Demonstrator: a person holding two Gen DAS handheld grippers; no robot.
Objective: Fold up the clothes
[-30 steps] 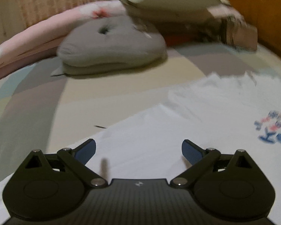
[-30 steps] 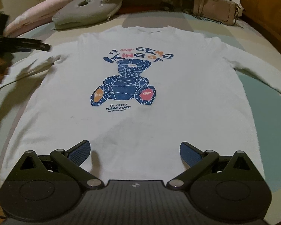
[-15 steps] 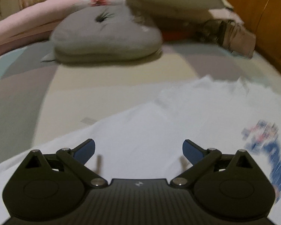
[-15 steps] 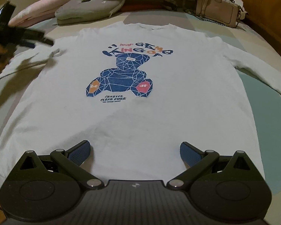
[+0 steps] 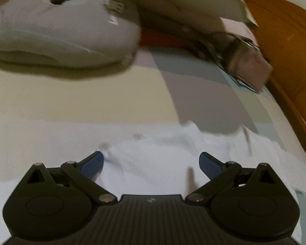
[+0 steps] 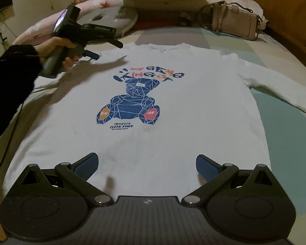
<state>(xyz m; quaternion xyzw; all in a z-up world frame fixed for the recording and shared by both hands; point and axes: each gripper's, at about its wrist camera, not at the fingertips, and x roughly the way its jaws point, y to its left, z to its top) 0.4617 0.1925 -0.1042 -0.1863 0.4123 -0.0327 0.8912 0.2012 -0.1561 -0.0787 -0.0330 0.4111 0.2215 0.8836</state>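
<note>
White long-sleeve sweatshirt (image 6: 173, 106) lying flat, print up, sleeves spread, on patchwork bedsheet (image 6: 275, 143); no fold showing.

Left gripper (image 5: 151, 161) hovering low over sweatshirt's shoulder by neckline, jaws gaping wide, gripping nothing; person's hand (image 6: 57, 49) holding its handle.

Right gripper (image 6: 146, 163) hanging over hem, jaws equally wide, empty.

Judgement: reaching for shoulder-and-hem grasp on one side. Next move needing both to descend, pinch fabric edge, then lift together.

Grey pillow (image 5: 57, 20), beige handbag (image 6: 234, 22) lying beyond collar.

left wrist – low, close, faces shirt (image 5: 153, 163) collar | right wrist – hem end; shared: shirt
</note>
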